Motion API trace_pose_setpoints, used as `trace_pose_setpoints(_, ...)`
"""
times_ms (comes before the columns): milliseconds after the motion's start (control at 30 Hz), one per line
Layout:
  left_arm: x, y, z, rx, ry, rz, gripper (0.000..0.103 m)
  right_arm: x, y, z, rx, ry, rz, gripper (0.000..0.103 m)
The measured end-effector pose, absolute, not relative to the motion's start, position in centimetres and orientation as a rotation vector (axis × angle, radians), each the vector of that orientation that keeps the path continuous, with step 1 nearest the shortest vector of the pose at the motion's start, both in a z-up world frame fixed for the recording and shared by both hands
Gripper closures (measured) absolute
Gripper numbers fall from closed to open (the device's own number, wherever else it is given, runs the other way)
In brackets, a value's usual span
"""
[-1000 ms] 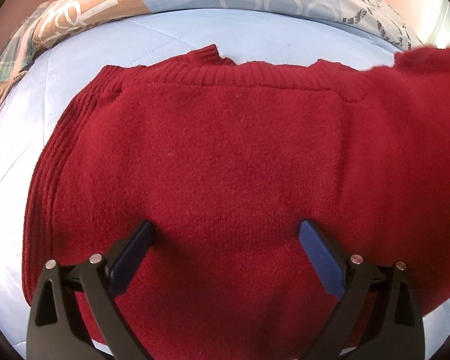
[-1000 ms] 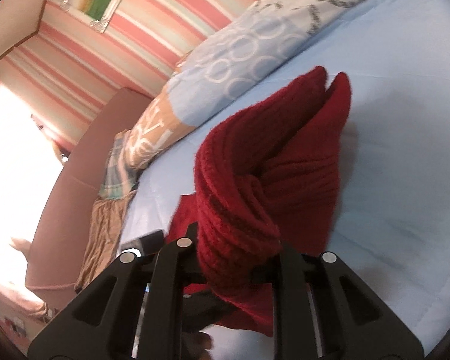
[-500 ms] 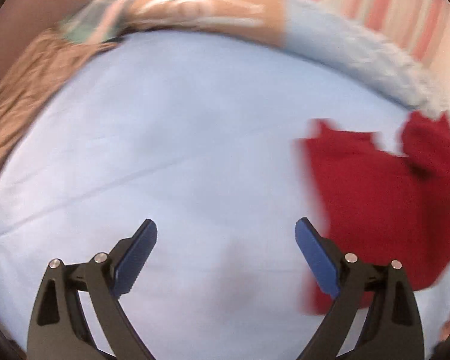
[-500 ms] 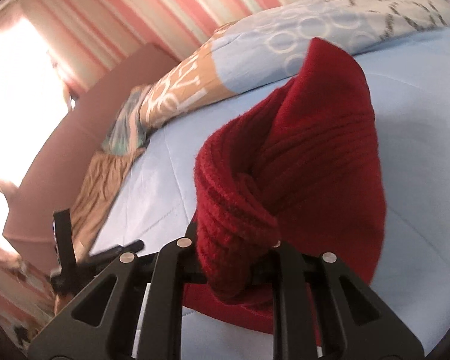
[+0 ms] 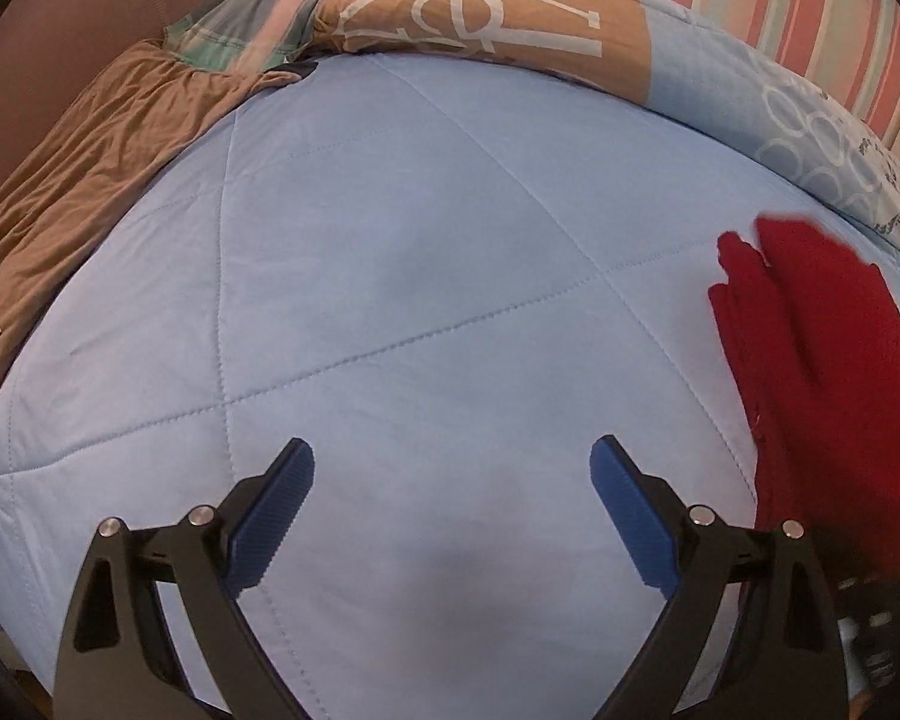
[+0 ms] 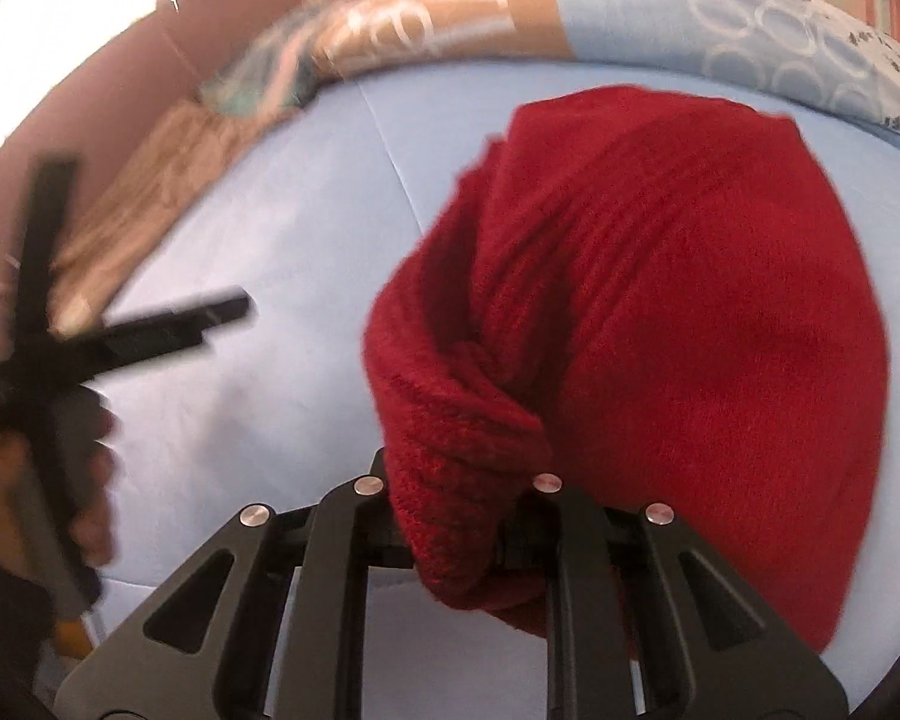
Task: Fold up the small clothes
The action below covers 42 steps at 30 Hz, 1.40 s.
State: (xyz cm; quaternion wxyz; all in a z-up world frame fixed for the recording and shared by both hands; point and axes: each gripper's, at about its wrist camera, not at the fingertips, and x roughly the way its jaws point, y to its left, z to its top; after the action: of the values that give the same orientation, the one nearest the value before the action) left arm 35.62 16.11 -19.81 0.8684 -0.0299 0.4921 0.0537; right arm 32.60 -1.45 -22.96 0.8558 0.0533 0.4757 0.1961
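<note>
Right wrist: right gripper pinches bunched red sweater above quilt, left gripper spread, empty; folding unfinished.

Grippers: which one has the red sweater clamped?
The right gripper, shut on the red sweater; the left gripper stands open over bare blue quilt.

Bright daylight glares upper left; right view motion-blurred, fisheye edges warped.
</note>
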Motion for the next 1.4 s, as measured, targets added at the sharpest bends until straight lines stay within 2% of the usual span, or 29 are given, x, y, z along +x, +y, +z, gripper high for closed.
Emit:
trace_pose_setpoints(100, 35.7, 16.7, -19.5, -0.083, 1.032, 0.121, 0.010, 33.1, -1.1, -23.4, 0.120, 1.015, 0.382, 0.086)
trace_pose_setpoints(167, 35.6, 16.9, -19.1, -0.078, 1.031, 0.124, 0.010, 33.2, -0.9, -23.0, 0.112, 1.018, 0.392, 0.081)
trace_pose_setpoints(200, 35.5, 16.9, -19.0, -0.072, 1.031, 0.125, 0.010, 33.3, -1.0, -22.7, 0.115, 1.019, 0.402, 0.076)
trace_pose_setpoints(267, 35.4, 16.7, -18.5, -0.061, 1.030, 0.123, 0.010, 33.1, -1.6, -21.7, 0.150, 1.022, 0.442, 0.056)
trace_pose_setpoints(367, 35.4, 16.0, -17.4, -0.055, 1.024, 0.101, 0.010, 31.7, -3.3, -19.6, 0.196, 1.020, 0.469, 0.031)
trace_pose_setpoints(467, 35.5, 14.7, -16.0, -0.063, 1.013, 0.052, 0.010, 29.7, -6.1, -17.2, 0.236, 0.976, 0.467, 0.022)
trace_pose_setpoints(567, 35.4, 11.7, -14.9, -0.063, 1.014, -0.053, 0.010, 28.9, -10.2, -16.2, 0.222, 0.947, 0.380, 0.016)
trace_pose_setpoints(767, 34.6, 3.2, -16.5, 0.065, 1.066, -0.259, 0.010, 29.9, -16.5, -18.5, 0.314, 0.991, 0.217, 0.016)
trace_pose_setpoints(933, 34.6, 1.2, -18.5, 0.079, 1.107, -0.320, 0.010, 29.3, -17.9, -18.6, 0.341, 0.959, 0.211, 0.016)
trace_pose_setpoints(1000, 34.8, 1.7, -18.8, 0.047, 1.114, -0.337, 0.018, 28.8, -18.7, -18.8, 0.349, 0.956, 0.213, 0.017)
trace_pose_setpoints(1033, 34.9, 2.0, -19.0, 0.022, 1.121, -0.357, 0.030, 28.7, -18.7, -19.0, 0.353, 0.956, 0.214, 0.017)
trace_pose_setpoints(1167, 35.5, 2.0, -19.7, -0.001, 1.156, -0.382, 0.055, 28.8, -19.1, -19.7, 0.381, 0.962, 0.211, 0.017)
trace_pose_setpoints(1233, 35.2, 1.7, -19.7, 0.030, 1.144, -0.398, 0.059, 29.0, -19.1, -19.9, 0.392, 0.963, 0.209, 0.017)
trace_pose_setpoints(1267, 35.1, 1.5, -19.6, 0.048, 1.133, -0.405, 0.067, 29.0, -19.1, -20.0, 0.395, 0.963, 0.209, 0.017)
trace_pose_setpoints(1333, 34.9, 0.9, -19.7, 0.101, 1.117, -0.404, 0.075, 29.0, -19.1, -20.2, 0.400, 0.965, 0.209, 0.017)
trace_pose_setpoints(1400, 34.8, 1.0, -19.5, 0.109, 1.104, -0.409, 0.079, 29.0, -19.1, -20.2, 0.401, 0.970, 0.209, 0.017)
